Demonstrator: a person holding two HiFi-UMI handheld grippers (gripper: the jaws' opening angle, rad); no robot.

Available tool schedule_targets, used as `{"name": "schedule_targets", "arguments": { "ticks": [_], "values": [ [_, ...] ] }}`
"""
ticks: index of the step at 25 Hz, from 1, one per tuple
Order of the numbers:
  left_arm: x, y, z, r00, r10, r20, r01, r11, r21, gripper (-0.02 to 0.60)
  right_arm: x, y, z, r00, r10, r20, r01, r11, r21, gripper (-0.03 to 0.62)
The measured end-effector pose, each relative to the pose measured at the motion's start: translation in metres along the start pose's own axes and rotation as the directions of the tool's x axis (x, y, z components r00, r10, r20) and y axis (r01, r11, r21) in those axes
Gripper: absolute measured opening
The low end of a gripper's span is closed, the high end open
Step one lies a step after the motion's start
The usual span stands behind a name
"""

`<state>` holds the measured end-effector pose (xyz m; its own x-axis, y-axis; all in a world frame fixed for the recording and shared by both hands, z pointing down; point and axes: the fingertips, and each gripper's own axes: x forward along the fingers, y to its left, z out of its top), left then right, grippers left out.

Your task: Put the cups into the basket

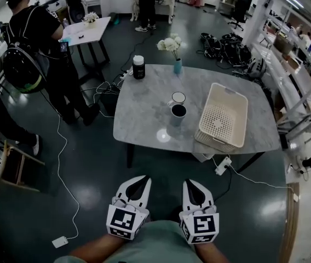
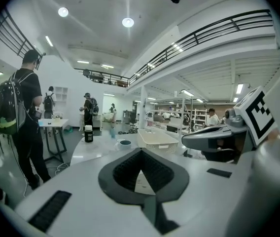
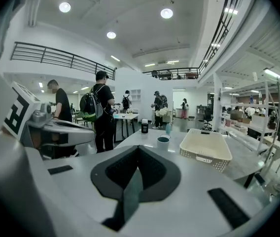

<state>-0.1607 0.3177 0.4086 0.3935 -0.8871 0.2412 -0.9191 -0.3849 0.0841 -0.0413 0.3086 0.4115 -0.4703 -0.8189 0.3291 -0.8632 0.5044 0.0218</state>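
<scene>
Two cups stand together in the middle of the grey marble table (image 1: 144, 111): a white cup (image 1: 178, 98) and, just in front of it, a dark-rimmed grey cup (image 1: 178, 114). To their right lies the empty cream basket (image 1: 224, 117). My left gripper (image 1: 143, 178) and right gripper (image 1: 191, 183) hang side by side well short of the table's near edge, both shut with nothing in them. In the left gripper view a cup (image 2: 124, 143) and the basket (image 2: 157, 139) lie far ahead. The right gripper view also shows a cup (image 3: 163, 142) and the basket (image 3: 206, 150).
A black jar with a white lid (image 1: 139, 67) and a blue vase of white flowers (image 1: 177, 64) stand at the table's far edge. A person with a backpack (image 1: 35, 43) stands to the left. A power strip and cables (image 1: 222, 166) lie by the table's near right leg.
</scene>
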Motion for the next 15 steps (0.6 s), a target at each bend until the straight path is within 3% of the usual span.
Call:
{"name": "schedule_targets", "arguments": {
  "ticks": [6, 15],
  "values": [
    [0.006, 0.017, -0.003, 1.000, -0.005, -0.008, 0.005, 1.000, -0.024, 0.008, 0.018, 0.006, 0.003, 1.000, -0.005, -0.019, 0.004, 1.000, -0.013, 0.012],
    [0.051, 0.041, 0.011, 0.998, 0.065, -0.015, -0.066, 0.997, -0.033, 0.008, 0.071, -0.021, 0.014, 0.999, 0.048, -0.023, -0.049, 0.998, -0.033, 0.012]
  ]
}}
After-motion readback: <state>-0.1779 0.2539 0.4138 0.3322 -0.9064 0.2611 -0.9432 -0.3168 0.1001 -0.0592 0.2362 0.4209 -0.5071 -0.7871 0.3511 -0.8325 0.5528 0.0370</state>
